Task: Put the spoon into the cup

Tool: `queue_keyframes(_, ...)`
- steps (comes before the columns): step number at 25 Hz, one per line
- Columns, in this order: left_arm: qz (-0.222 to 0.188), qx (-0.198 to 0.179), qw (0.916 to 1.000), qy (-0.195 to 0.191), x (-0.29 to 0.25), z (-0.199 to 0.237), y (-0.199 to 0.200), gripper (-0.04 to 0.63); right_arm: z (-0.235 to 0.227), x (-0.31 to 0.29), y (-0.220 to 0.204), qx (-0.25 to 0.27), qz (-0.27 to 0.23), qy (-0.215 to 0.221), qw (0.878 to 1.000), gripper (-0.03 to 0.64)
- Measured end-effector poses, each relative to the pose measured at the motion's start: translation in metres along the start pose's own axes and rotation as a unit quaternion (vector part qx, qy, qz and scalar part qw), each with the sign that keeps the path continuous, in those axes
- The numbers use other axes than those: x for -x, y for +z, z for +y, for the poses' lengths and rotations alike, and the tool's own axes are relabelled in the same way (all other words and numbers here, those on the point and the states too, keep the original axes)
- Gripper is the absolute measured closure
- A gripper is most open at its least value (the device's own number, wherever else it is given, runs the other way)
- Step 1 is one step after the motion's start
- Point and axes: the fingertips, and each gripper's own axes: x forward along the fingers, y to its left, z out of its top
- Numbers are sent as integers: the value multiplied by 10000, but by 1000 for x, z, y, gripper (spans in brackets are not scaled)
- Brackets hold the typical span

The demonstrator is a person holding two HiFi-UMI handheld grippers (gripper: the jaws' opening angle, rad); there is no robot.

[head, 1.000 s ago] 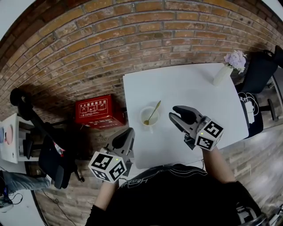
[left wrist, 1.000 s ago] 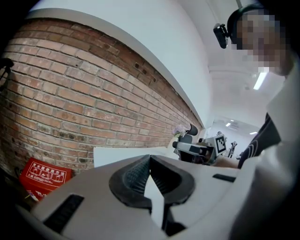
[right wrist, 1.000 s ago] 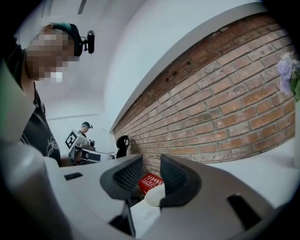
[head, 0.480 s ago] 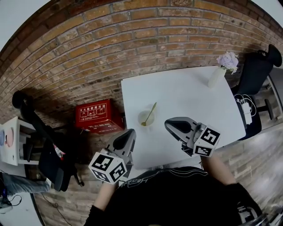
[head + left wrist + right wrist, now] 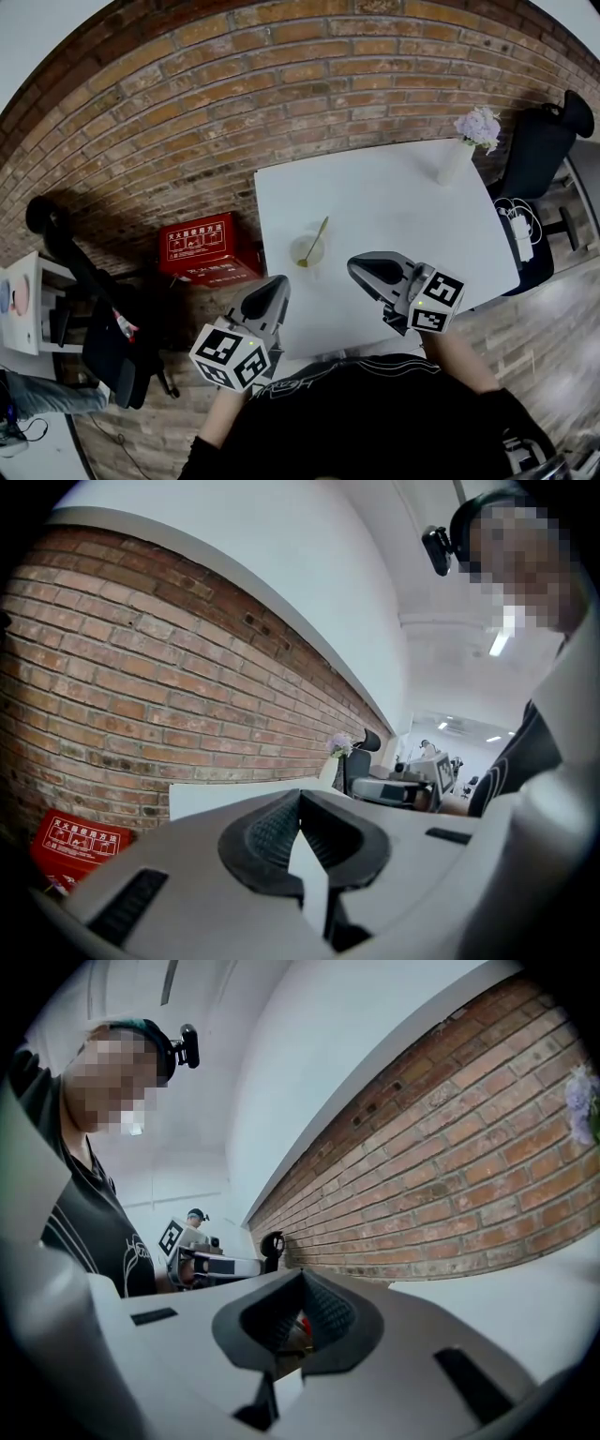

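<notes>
A white cup (image 5: 307,249) stands near the left edge of the white table (image 5: 394,197). A gold spoon (image 5: 317,239) rests in it, its handle leaning up and to the right over the rim. My right gripper (image 5: 354,267) hovers at the table's near edge, just right of the cup and apart from it, shut on nothing. My left gripper (image 5: 275,284) hangs off the table's near left corner, also shut and holding nothing. In the left gripper view the left gripper (image 5: 300,794) has its jaws meeting; in the right gripper view the right gripper (image 5: 302,1274) does too. Neither gripper view shows the cup.
A white vase with pale flowers (image 5: 461,150) stands at the table's far right corner. A red box (image 5: 202,246) lies on the floor left of the table, below a brick wall (image 5: 234,103). A black chair (image 5: 548,141) stands to the right.
The right gripper's jaws went from open to shut with nothing in them. Both grippers drew back from the cup toward the person. The spoon stayed in the cup.
</notes>
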Motion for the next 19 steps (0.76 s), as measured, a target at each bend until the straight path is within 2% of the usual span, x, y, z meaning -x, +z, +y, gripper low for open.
queue_keyframes(19,62,-4,10000,-38,-3,-1,-8,592,-1,-1,-8,-92,-35,-6,10000,620)
